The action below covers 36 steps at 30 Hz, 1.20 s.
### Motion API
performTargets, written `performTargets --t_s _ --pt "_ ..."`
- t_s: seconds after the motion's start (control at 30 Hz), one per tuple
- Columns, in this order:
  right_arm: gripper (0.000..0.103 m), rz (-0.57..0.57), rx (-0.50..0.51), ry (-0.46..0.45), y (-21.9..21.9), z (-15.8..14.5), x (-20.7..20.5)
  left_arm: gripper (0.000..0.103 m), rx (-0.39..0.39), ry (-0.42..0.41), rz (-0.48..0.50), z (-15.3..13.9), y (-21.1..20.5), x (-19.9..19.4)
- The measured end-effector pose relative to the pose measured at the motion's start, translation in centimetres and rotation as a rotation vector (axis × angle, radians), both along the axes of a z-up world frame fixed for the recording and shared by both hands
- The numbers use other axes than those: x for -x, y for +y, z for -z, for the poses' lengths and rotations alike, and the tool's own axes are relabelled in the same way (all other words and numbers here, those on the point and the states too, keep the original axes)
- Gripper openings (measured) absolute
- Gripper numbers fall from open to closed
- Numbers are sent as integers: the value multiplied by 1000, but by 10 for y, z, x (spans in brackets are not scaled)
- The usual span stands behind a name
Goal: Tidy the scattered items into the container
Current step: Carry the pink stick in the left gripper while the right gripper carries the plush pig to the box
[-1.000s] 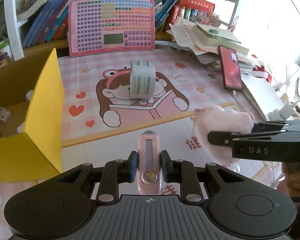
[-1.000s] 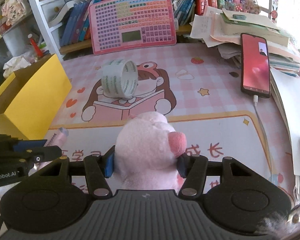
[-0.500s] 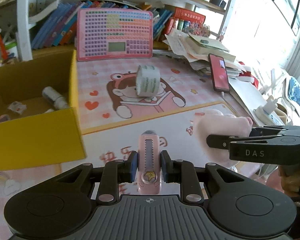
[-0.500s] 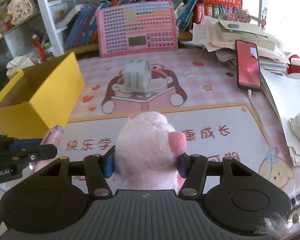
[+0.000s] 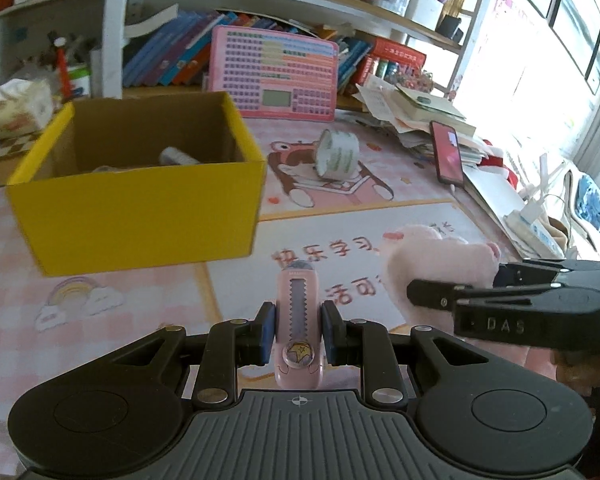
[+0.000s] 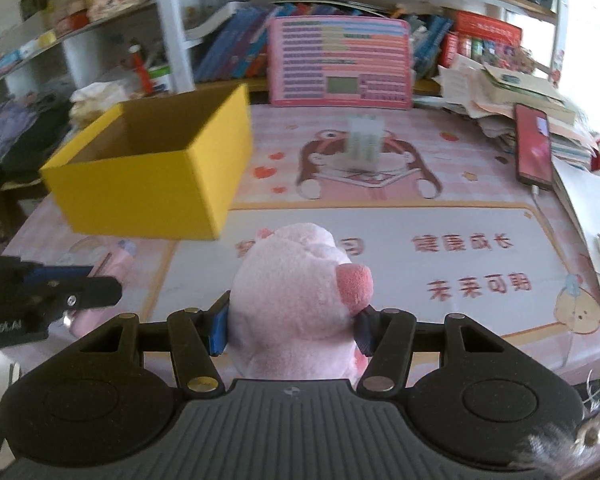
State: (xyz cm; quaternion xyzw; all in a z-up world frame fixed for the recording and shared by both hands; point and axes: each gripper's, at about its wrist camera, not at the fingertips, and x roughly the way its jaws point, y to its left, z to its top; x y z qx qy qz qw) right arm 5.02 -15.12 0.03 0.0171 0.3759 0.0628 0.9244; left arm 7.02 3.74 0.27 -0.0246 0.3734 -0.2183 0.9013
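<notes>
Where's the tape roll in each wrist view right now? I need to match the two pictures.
Left wrist: tape roll right of centre, upper half, lying tilted on the cartoon mat, right of the yellow box.
Right wrist: tape roll blurred, centre, upper half, same mat.
Shared landmark: pink keyboard toy behind it.

The left gripper (image 5: 298, 330) is clamped tight on a pink utility knife (image 5: 299, 322), angled downward, on the near side of the yellow box (image 5: 140, 216). The right gripper (image 6: 292, 330) squeezes a pink plush pig (image 6: 300, 300) between its blue pads (image 6: 219, 330), also tilted downward, further right of that box.
</notes>
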Motion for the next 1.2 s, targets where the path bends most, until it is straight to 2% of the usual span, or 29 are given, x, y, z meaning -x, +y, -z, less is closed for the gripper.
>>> performTargets --t_s 0.23,0.43,0.7,1.0,1.2 --pt "55 -68 -2 -38 43 -6 10 23 -7 -40 -59 -10 38 20" --pt "55 -126 1 -120 70 -22 11 23 -24 -92 -109 -22 64 28" --pt "55 -165 27 -108 89 -23 8 23 -23 -123 -153 -25 83 36" --pt "55 -173 46 -92 102 -22 10 23 -15 -144 -146 -26 95 38" --pt "55 -170 59 -121 113 -26 12 23 -25 -173 -151 -31 107 35"
